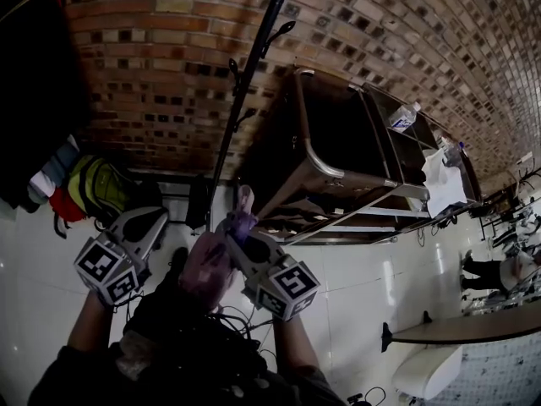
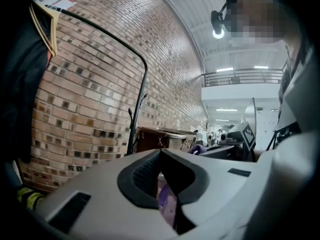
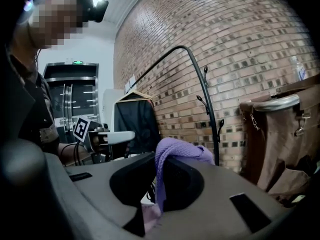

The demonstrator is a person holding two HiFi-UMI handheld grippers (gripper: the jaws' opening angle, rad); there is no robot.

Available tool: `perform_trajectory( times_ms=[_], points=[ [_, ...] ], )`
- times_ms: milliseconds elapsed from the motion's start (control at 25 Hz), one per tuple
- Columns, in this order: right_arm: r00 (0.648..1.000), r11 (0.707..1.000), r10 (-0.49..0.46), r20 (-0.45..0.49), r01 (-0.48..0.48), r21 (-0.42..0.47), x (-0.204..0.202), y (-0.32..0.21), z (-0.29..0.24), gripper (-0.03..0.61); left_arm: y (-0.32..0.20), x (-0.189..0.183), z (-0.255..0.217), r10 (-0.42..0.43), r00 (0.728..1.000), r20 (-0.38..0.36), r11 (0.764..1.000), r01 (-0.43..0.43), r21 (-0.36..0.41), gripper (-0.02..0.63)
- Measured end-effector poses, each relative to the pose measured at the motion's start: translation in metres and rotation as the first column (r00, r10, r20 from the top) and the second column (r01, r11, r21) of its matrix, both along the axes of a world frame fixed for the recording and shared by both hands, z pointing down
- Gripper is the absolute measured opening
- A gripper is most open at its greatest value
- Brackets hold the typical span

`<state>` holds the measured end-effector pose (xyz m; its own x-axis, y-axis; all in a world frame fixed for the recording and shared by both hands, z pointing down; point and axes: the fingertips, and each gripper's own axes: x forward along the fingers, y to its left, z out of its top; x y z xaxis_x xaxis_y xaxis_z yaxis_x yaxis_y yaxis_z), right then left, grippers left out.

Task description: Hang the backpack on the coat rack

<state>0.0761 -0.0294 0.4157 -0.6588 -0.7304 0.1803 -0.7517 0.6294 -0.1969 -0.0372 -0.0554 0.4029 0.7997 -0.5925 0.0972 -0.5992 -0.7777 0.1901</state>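
I hold a pink-purple backpack (image 1: 207,269) between both grippers, low in front of the black coat rack pole (image 1: 245,83) with its small hooks. My right gripper (image 1: 241,231) is shut on the backpack's purple knitted top strap (image 3: 175,151), which loops up over the jaws. The left gripper (image 1: 156,222) sits beside it, with purple fabric (image 2: 167,204) pinched low between its jaws. In both gripper views the rack (image 2: 137,119) stands a little ahead against the brick wall, its pole (image 3: 212,119) just beyond the strap.
A brown folded frame with metal tubes (image 1: 338,150) leans on the wall right of the rack. Dark garments (image 1: 34,74) hang on a rail at the left, with a green-yellow bag (image 1: 97,184) below them. A bottle (image 1: 404,118) stands further right.
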Motion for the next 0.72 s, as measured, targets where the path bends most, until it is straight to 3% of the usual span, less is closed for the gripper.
perform_trajectory(
  times_ms=[280, 720],
  points=[
    [1.000, 1.000, 0.020, -0.006, -0.020, -0.019, 0.015, -0.051, 0.001, 0.057, -0.055, 0.036, 0.002, 0.059, 0.998, -0.011, 0.998, -0.059, -0.013, 0.036],
    [0.997, 0.997, 0.073, -0.002, -0.073, -0.034, 0.042, -0.137, -0.005, 0.057, -0.137, 0.054, -0.004, 0.092, 0.996, -0.011, 0.995, -0.092, -0.025, 0.036]
  ],
)
